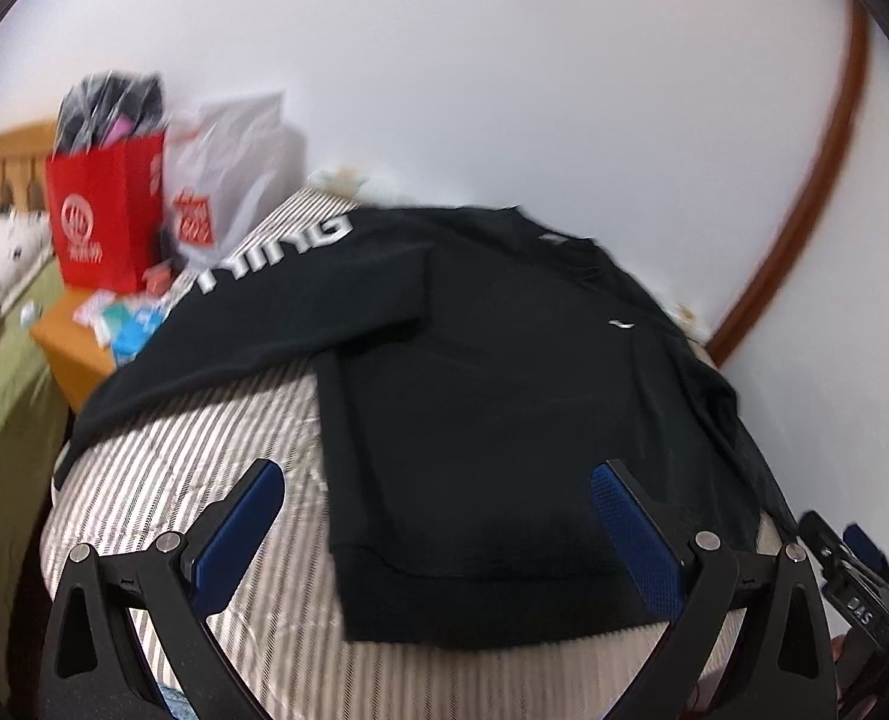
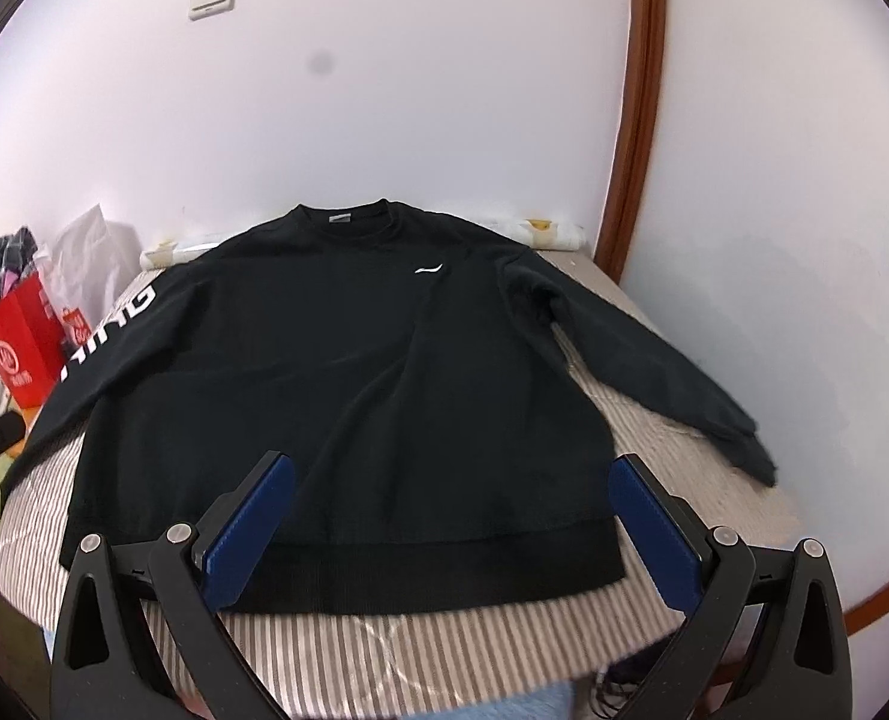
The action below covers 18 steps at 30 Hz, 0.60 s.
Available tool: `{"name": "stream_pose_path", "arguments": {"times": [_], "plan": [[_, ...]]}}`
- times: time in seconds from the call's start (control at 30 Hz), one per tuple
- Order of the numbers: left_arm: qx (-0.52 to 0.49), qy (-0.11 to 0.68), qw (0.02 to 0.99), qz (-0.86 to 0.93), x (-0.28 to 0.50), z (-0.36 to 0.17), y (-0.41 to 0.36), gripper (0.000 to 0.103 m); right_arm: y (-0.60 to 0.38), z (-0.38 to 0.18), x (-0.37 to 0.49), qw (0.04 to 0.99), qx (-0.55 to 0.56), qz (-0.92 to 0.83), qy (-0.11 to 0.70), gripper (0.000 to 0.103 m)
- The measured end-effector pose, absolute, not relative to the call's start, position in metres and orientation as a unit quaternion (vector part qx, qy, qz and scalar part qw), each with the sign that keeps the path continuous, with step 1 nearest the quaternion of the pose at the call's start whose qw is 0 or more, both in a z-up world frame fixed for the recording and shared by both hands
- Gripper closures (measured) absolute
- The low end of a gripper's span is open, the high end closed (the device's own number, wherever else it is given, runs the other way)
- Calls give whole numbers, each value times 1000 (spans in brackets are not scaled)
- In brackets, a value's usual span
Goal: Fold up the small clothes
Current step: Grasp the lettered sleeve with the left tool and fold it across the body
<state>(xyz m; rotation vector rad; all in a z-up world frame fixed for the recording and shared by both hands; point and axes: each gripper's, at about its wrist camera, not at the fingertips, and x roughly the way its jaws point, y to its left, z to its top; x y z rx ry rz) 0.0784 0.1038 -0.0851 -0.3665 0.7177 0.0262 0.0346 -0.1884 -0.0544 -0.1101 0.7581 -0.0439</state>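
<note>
A: Where does the fold stand?

B: Not begun, by the look of it. The black sweatshirt (image 2: pixel 348 372) lies face up and spread flat on the striped bed cover (image 2: pixel 384 654), collar at twelve o'clock toward the wall, hem at six o'clock, both sleeves stretched out, one toward eight o'clock and one toward four.

A: And the grippers?

B: The right gripper (image 2: pixel 450 528) hangs over the hem with its blue pads wide apart, holding nothing. The left gripper (image 1: pixel 438 540) is likewise spread and empty, near the hem's left corner; its view is blurred.

A: What is left?

B: Everything, I judge: sleeves in, sides over, then hem to collar. The red bag (image 2: pixel 21 354) sits at nine o'clock, clear of the work
</note>
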Motion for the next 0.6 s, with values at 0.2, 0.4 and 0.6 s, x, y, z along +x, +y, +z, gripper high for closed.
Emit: {"name": "stream_pose_path", "arguments": {"times": [0.2,0.4,0.6], "plan": [[-246,369,894,64,110,-135,165,8,-190,-98,82,911,-74,1,405,0],[-317,372,869,83,141,-175,214,17,-204,-131,131,895,-33,16,444,1],[-372,349,855,93,163,-196,240,21,-207,-148,160,891,-20,10,454,2]]}}
